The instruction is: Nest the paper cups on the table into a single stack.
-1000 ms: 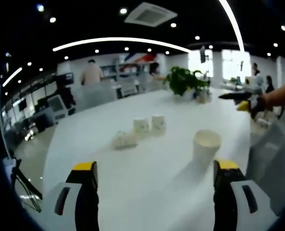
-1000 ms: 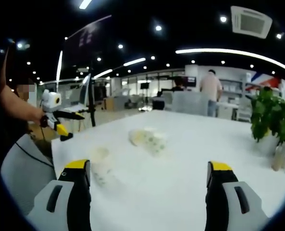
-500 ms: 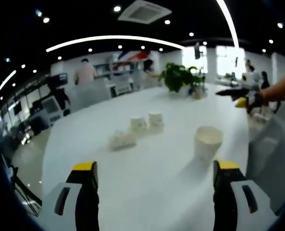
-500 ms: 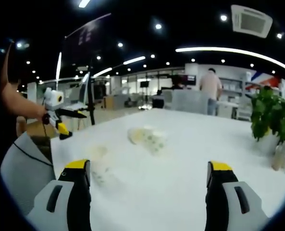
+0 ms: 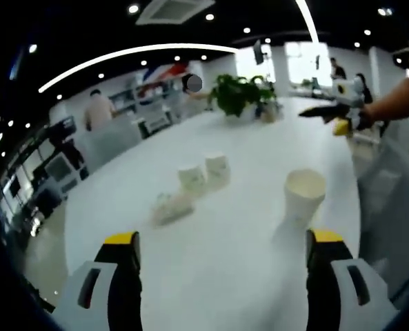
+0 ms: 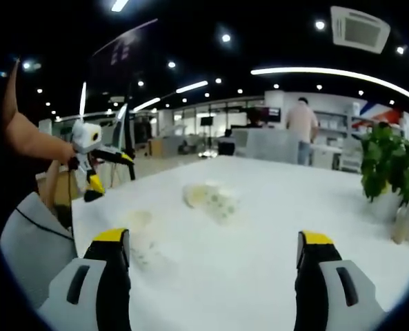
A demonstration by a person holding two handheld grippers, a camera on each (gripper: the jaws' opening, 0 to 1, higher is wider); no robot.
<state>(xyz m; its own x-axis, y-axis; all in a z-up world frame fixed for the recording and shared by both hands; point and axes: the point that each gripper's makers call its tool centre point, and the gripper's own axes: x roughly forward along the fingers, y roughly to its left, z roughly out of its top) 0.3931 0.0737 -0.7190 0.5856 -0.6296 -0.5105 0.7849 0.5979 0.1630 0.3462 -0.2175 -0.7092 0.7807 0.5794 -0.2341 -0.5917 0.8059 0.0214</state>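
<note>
No readable text, label or sign anywhere.

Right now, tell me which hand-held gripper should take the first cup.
Left, probably: its open jaws already face the upright cup, which stands just ahead of the right-hand jaw. The right hand-held gripper faces blurred cups farther off.

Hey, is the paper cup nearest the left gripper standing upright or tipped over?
Upright: the nearest paper cup stands on its base on the white table, open rim facing up.
</note>
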